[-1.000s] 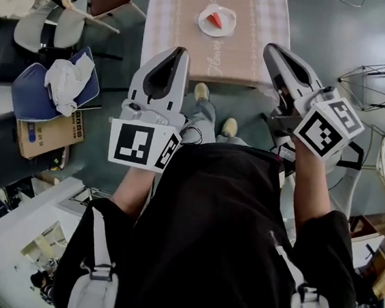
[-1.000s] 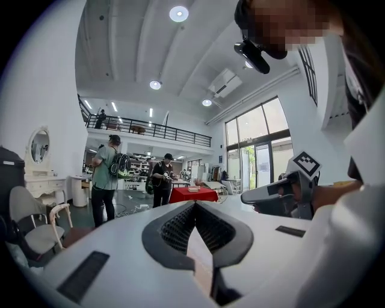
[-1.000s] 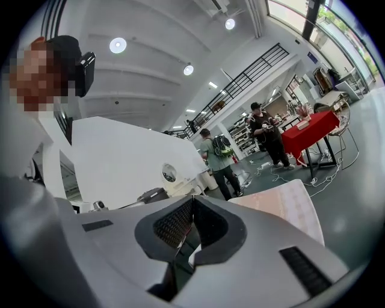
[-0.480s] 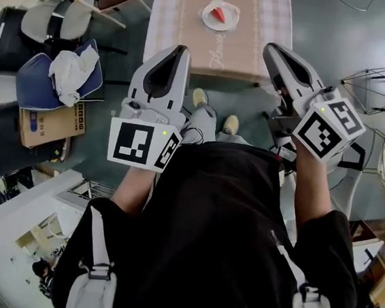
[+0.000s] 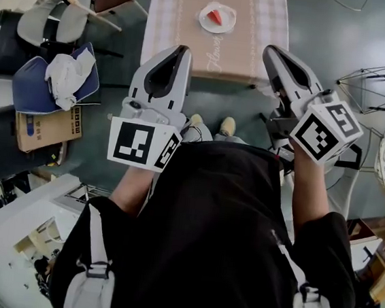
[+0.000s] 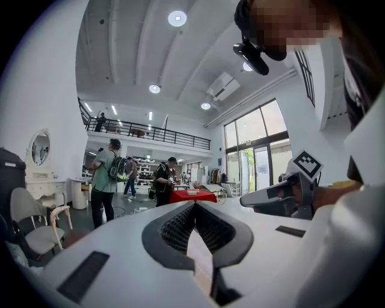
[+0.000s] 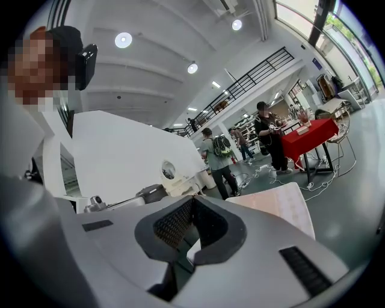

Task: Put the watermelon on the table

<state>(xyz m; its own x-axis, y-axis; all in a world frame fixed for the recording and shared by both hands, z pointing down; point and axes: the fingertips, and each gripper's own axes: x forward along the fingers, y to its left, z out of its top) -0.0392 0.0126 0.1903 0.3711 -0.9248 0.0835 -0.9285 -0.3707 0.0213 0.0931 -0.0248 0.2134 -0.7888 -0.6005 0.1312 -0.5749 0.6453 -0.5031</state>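
Left tongs and right tongs were clenched, empty. The watermelon sat plated on the worktop, at twelve o'clock between them, apparently nearer the left.

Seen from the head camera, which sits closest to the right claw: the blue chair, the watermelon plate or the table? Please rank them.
From the right claw:
1. Table, near edge just ahead.
2. Watermelon plate, farther up the tabletop, leftward.
3. Blue chair, far off to the left.
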